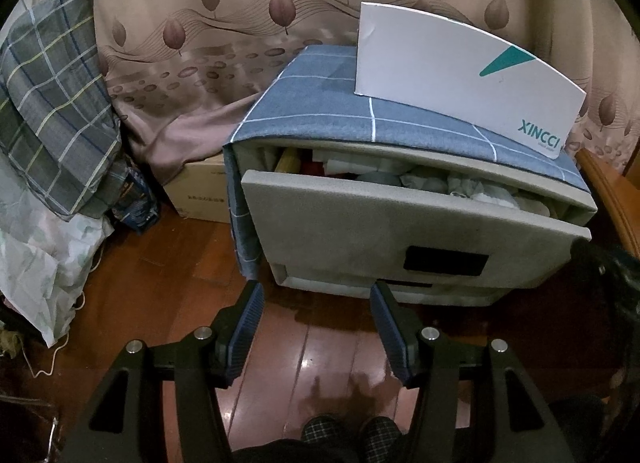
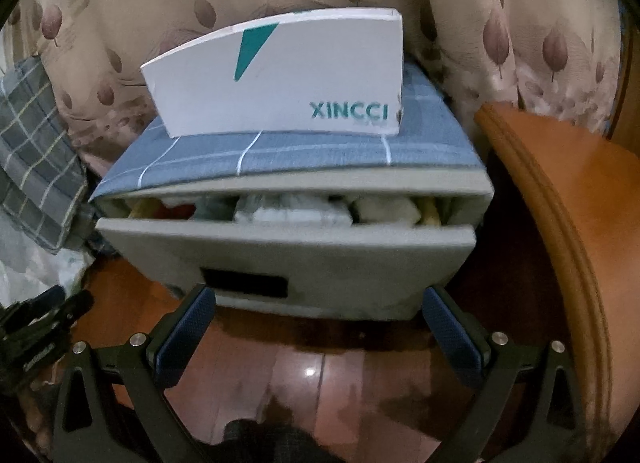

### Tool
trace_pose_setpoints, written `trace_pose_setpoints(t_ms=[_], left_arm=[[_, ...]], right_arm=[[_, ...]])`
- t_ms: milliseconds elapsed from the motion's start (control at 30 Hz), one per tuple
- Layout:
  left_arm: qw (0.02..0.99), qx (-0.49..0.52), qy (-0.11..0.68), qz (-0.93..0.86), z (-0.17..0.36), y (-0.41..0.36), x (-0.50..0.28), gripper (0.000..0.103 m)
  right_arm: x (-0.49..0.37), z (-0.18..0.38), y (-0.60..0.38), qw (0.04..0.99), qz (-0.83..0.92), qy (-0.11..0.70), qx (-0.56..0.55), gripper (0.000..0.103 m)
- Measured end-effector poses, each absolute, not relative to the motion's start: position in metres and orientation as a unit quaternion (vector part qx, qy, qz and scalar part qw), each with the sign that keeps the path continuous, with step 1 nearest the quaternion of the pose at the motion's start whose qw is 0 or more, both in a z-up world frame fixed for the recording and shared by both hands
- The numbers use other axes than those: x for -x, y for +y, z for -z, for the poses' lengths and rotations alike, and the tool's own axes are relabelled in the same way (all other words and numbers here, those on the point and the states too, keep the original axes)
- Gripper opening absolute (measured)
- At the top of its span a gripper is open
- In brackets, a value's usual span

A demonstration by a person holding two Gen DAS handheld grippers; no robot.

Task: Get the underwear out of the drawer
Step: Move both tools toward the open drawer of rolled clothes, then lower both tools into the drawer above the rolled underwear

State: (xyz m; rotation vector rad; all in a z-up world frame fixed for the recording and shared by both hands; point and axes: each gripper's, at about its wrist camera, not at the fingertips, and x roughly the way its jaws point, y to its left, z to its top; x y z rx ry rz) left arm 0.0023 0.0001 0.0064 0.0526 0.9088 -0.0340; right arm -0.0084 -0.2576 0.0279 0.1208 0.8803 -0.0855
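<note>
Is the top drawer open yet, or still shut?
Partly open: the top drawer front stands out from the cabinet, and folded clothes show in the gap.

Glossy wooden floor (image 1: 312,359), matt felt-like drawer (image 1: 360,231) (cloth inside), smooth cardboard box (image 2: 280,79)

Glossy reddish wooden floor (image 1: 192,295) with lamp glare, leaf-patterned beige curtain (image 1: 224,23) behind, rounded orange wooden furniture edge (image 2: 560,191) at right.

Grey drawer (image 1: 400,231), blue checked cover (image 1: 320,103), leaf-patterned curtain (image 1: 240,3)
</note>
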Motion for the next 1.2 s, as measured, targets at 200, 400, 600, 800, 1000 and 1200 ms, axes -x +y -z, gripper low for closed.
trace_pose_setpoints(t_ms=[200,400,600,800,1000,1200], left_arm=[[0.889,-0.016,0.458,0.021,-0.007,-0.001,-0.006,0.057],[0.897,0.033,0.436,0.06,-0.019,-0.001,-0.034,0.057],[0.886,0.013,0.461,0.052,-0.007,-0.008,-0.089,0.057],[0.862,0.007,0.505,0.052,0.024,-0.012,-0.126,0.057],[0.878,-0.021,0.475,0.057,0.034,-0.022,-0.142,0.057],[0.88,-0.025,0.471,0.063,0.045,-0.028,-0.15,0.057]], right_arm=[[-0.02,-0.023,-0.257,0.901,0.045,0.43,-0.035,0.102],[-0.041,-0.015,-0.256,0.898,0.044,0.437,-0.015,0.102],[-0.059,-0.01,-0.256,0.897,0.041,0.441,0.0,0.102],[-0.077,0.0,-0.257,0.891,0.039,0.453,0.001,0.103],[-0.076,0.004,-0.251,0.89,0.045,0.454,0.007,0.103],[-0.084,0.014,-0.254,0.885,0.032,0.464,-0.024,0.103]])
